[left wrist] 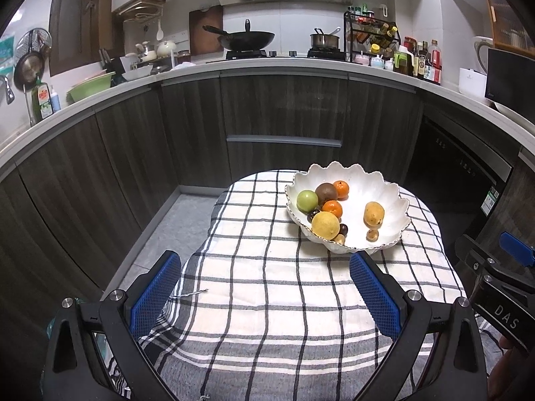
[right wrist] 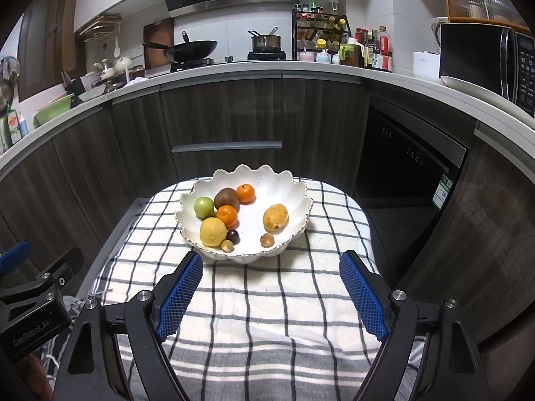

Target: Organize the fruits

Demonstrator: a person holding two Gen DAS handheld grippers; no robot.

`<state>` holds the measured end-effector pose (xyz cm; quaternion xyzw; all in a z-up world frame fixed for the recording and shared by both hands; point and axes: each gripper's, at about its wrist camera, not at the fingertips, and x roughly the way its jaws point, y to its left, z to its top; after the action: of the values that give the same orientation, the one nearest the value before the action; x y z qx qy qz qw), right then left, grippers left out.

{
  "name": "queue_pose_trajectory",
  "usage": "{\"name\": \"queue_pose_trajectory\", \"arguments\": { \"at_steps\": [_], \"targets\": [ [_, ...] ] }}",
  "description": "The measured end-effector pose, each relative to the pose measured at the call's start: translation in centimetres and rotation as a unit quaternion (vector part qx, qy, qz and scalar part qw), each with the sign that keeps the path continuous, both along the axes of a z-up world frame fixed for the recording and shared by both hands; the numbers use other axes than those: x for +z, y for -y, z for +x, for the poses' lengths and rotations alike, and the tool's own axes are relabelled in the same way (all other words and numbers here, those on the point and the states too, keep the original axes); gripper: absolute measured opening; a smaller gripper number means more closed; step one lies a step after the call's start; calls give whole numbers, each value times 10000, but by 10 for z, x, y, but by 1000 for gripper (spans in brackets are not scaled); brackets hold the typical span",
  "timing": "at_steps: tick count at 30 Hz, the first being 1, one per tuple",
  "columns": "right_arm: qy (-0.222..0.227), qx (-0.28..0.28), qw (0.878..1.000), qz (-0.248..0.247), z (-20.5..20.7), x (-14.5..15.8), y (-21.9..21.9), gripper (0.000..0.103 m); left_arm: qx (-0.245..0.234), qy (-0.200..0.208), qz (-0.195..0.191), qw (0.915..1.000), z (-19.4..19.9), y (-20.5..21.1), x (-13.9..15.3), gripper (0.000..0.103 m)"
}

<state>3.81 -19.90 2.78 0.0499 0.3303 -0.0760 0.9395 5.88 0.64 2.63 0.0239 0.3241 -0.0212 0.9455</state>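
Both claws stand with their blue-padded fingers spread wide and nothing between them: the left gripper (left wrist: pixel 264 287) low in the left wrist view, the right gripper (right wrist: pixel 271 287) low in the right wrist view. Each hangs over bare checked tablecloth (left wrist: pixel 267 317).

All the fruit in sight lies inside the white scalloped bowl (right wrist: pixel 267 173), just above the middle of the right wrist view. A green fruit (right wrist: pixel 204 206), a brown kiwi (right wrist: pixel 226 197), two mandarins (right wrist: pixel 245 193) and (right wrist: pixel 227 216) and a lemon (right wrist: pixel 212 231) crowd the bowl's left half, touching one another. A dark plum-like fruit (right wrist: pixel 233 236) and a small tan one (right wrist: pixel 227 245), possibly a longan though too small to be sure, sit by the lemon. A yellow pear-like fruit (right wrist: pixel 275 217) lies apart in the right half, its long axis tilted from lower left to upper right, with another small tan fruit (right wrist: pixel 267 240) just below it.

No fruit shows on the cloth. That fits fruit already gathered into the bowl, or fruit waiting to be sorted out of it; the frames do not settle which.

From the right gripper the bowl lies straight ahead, its near rim just past the left fingertip. From the left gripper (right wrist: pixel 33 287) it lies ahead and toward the right of frame, so the right one is probably the better lined up.
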Motion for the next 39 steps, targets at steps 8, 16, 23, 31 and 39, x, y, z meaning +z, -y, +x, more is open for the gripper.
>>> {"name": "queue_pose_trajectory", "arguments": {
  "at_steps": [8,16,23,31,39],
  "targets": [
    [2,-9,10000,24,-3,2,1,85,-19,23,-13,10000,-7,0,1,103],
    [5,-1,10000,16,-3,2,1,85,-15,22,-14,10000,-7,0,1,103],
    [21,-16,10000,16,-5,2,1,85,-23,19,-17,10000,-7,0,1,103],
    [25,-18,10000,17,-5,3,1,85,-20,23,-18,10000,-8,1,1,103],
    [19,-6,10000,29,-5,3,2,85,-27,25,5,10000,-10,1,4,103]
  ]
}}
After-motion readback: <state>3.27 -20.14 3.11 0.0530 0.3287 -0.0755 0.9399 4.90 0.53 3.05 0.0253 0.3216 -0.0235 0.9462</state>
